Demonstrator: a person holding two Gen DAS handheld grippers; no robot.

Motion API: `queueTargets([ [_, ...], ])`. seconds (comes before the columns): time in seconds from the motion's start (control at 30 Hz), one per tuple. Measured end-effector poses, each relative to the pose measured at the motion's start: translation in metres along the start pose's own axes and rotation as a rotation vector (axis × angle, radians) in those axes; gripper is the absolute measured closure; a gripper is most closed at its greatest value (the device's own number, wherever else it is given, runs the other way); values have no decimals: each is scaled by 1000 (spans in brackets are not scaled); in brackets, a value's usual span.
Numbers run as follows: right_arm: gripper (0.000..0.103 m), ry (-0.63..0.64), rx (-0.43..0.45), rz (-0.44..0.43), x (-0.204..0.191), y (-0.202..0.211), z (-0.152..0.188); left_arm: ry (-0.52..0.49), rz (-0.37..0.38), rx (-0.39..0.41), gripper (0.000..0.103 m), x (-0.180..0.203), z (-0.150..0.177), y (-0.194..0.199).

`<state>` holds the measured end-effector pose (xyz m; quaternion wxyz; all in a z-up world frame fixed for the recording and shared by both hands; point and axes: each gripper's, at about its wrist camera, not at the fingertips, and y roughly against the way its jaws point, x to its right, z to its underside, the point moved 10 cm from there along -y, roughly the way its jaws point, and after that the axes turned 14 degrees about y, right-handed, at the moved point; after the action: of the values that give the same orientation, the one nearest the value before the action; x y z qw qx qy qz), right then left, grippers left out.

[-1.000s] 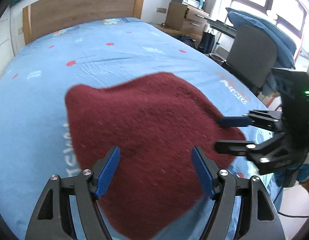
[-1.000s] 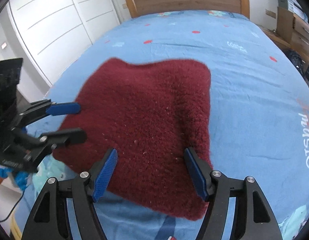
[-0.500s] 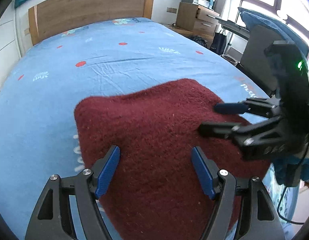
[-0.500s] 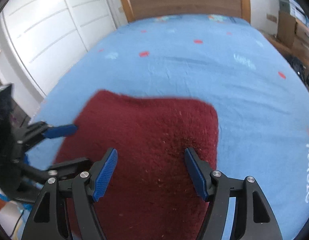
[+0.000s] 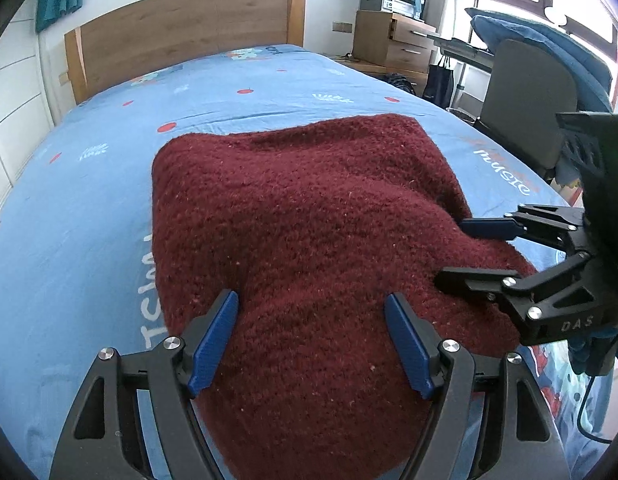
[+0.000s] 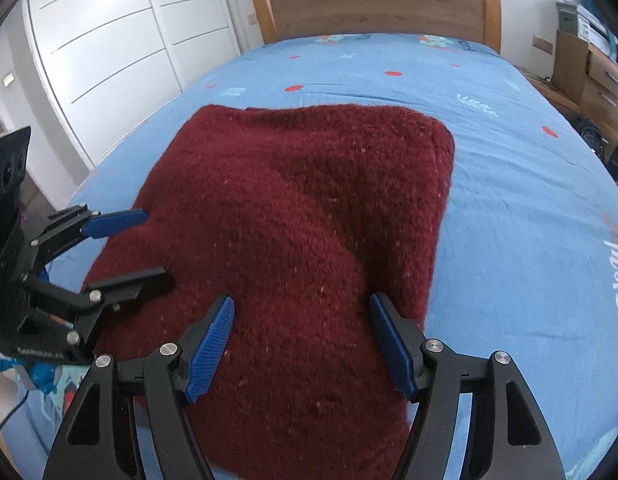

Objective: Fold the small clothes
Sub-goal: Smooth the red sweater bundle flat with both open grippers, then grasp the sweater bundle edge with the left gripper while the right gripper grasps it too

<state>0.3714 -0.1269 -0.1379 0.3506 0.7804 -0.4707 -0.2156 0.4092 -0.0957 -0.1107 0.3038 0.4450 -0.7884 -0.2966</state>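
Dark red knitted garment (image 5: 309, 232), coarse fuzzy yarn flecked with pale lint, spread on the blue bed sheet (image 5: 89, 208). Its far edge runs roughly straight with rounded corners. The fabric is not flat: broad soft ridges and a hollow cross its middle, and the near part bulges upward.

A fuzzy, coarse-knit maroon wool garment (image 5: 309, 232) lies on the smooth, matt blue cotton bedsheet (image 5: 89, 208), before a satin-finished wooden headboard (image 5: 181, 28), between matt black plastic hand-held grippers with ribbed blue pads (image 6: 207, 344).
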Motion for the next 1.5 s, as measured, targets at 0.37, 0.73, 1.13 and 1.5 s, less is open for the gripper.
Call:
queueTargets([
  [0.37, 32, 10, -23, 10, -6, 15, 16, 25, 2, -5, 33, 0, 3, 6],
  [0.73, 32, -22, -69, 21, -2, 26, 33, 53, 7, -19, 31, -3, 8, 15],
  [1.13, 31, -81, -143, 1, 1, 35, 50, 177, 45, -56, 25, -22, 13, 36],
  [1.5, 26, -184, -28, 0, 27, 68, 16, 368, 92, -62, 24, -65, -10, 53],
])
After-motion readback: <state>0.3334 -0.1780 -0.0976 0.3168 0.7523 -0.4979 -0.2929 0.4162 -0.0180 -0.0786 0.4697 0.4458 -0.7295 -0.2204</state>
